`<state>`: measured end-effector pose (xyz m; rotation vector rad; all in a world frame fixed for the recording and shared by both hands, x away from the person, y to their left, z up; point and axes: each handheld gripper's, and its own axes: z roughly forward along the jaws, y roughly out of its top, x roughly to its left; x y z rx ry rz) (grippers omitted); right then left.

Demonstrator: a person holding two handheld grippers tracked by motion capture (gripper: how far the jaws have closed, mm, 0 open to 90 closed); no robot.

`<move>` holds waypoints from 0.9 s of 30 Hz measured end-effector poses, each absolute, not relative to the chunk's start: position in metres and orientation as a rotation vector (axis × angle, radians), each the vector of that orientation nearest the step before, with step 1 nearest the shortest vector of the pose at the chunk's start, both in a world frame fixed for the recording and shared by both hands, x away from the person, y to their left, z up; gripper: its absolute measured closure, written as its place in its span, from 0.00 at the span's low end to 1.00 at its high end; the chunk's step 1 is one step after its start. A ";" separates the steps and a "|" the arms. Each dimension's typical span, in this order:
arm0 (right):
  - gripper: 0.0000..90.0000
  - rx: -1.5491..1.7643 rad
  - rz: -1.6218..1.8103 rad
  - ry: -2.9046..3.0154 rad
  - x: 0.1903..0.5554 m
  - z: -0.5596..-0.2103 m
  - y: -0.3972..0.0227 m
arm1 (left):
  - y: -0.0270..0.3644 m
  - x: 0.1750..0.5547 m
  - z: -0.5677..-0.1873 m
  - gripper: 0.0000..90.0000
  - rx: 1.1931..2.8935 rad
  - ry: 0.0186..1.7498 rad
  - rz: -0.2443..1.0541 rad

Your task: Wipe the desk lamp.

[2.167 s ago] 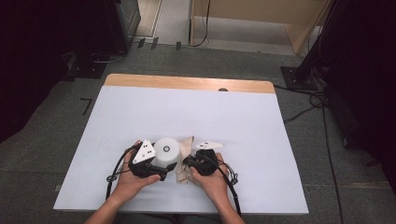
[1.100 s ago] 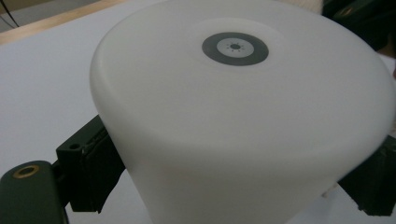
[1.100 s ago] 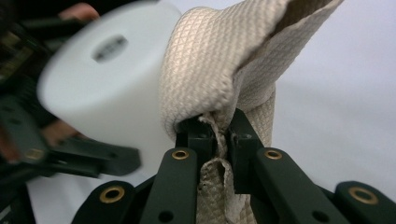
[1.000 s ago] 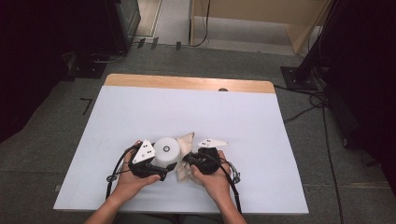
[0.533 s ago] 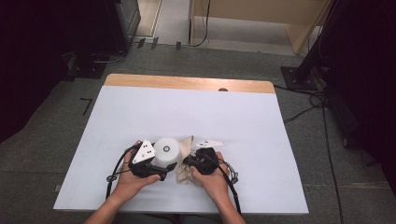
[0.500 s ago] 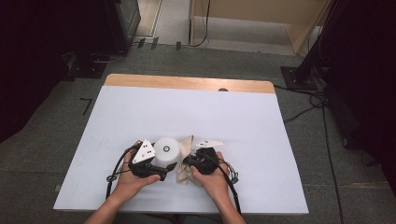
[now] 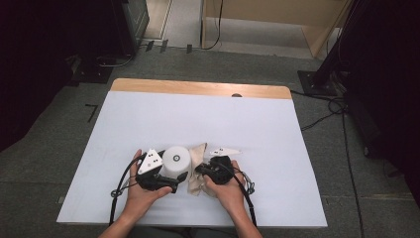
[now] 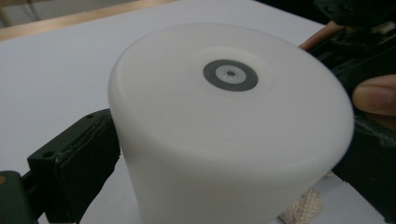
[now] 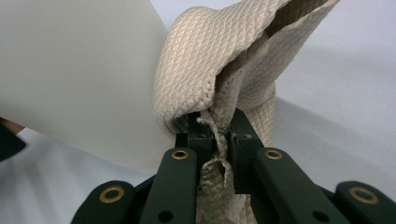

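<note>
White cup, upside down at the table's 6 o'clock edge, clamped between left gripper jaws to steady it. Right gripper jaws pinched tight on beige cloth, pressed against cup's 3 o'clock side, likely for wiping.

White table with wooden far edge; black cables on grey floor (right side).

No readable text or numbers from my end, nothing printed on the white cup, just a grey ring mark, cloth plain too
</note>
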<state>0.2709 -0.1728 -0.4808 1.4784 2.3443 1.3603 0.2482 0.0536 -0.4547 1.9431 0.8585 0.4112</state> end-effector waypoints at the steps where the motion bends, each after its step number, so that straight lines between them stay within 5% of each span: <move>1: 0.92 1.479 1.360 2.343 0.271 -0.481 -0.172 | 0.050 0.246 -0.456 0.00 1.953 0.903 0.439; 11: 0.92 1.475 1.355 2.347 0.270 -0.482 -0.171 | 0.046 0.240 -0.459 0.09 1.936 0.936 0.504; 27: 0.92 1.454 1.395 2.329 0.267 -0.475 -0.170 | 0.073 0.264 -0.459 0.09 1.950 0.632 0.334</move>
